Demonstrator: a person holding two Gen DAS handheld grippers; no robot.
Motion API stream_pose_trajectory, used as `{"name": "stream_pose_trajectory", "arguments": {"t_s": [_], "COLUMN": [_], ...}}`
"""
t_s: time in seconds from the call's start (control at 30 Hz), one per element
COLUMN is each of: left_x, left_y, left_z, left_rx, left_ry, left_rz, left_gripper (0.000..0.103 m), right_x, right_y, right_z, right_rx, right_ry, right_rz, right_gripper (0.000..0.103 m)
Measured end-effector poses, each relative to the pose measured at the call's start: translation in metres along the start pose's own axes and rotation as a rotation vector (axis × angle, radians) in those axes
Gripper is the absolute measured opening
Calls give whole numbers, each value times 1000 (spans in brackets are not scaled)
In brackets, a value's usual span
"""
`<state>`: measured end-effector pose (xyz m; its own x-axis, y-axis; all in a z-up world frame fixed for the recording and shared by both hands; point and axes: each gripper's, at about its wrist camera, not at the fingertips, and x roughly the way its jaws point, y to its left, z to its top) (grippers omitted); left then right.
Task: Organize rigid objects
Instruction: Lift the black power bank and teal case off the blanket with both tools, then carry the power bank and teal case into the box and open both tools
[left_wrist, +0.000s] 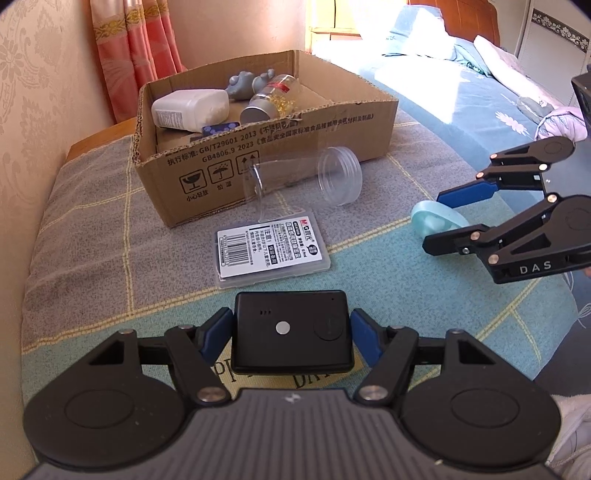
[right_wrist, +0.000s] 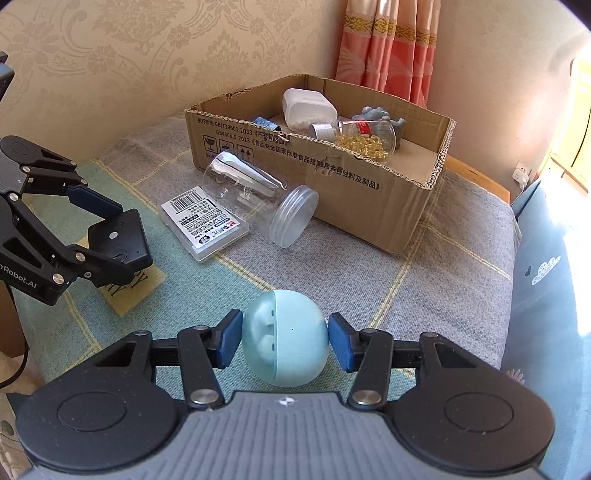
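My left gripper (left_wrist: 291, 332) is shut on a flat black box (left_wrist: 291, 330), its blue pads pressed to both sides; the same black box (right_wrist: 118, 236) shows at the left of the right wrist view. My right gripper (right_wrist: 285, 338) is shut on a round pale-blue case (right_wrist: 284, 338), also seen as the pale-blue case (left_wrist: 437, 221) between its fingers in the left wrist view. Both sit low over the checked blanket (left_wrist: 110, 236). An open cardboard box (right_wrist: 369, 192) stands behind, holding a white bottle (right_wrist: 308, 107), a capsule jar (right_wrist: 365, 136) and a grey figure (right_wrist: 376, 114).
A clear plastic jar (left_wrist: 306, 177) lies on its side against the cardboard box. A flat clear case with a barcode label (left_wrist: 271, 251) lies in front of it. A wall is at the left, pink curtains (right_wrist: 388, 48) in the corner, a bed (left_wrist: 461, 81) to the right.
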<state>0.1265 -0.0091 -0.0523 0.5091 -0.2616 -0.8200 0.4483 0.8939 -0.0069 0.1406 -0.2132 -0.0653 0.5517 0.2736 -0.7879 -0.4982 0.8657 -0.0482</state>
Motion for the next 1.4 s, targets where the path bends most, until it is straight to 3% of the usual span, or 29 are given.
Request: {"name": "stream_pose_trajectory", "arguments": {"t_s": [0.73,1.1,1.4], "left_x": [-13,-26,-15], "left_y": [3,20,37], "left_z": [23,76,119], "left_rx": [14,34,30], "left_ry": [-36,-126,-144], "left_rz": [-7,41,93], "left_gripper": [69,69,69], "right_x": [-2,-21,37], "right_y": [-10,-36,-68], "right_z": [7,86,130], "right_rx": [34,-24,51], "right_ry": [1,-146,-83], "right_rz": [8,-64,-129], "right_gripper": [56,56,57]}}
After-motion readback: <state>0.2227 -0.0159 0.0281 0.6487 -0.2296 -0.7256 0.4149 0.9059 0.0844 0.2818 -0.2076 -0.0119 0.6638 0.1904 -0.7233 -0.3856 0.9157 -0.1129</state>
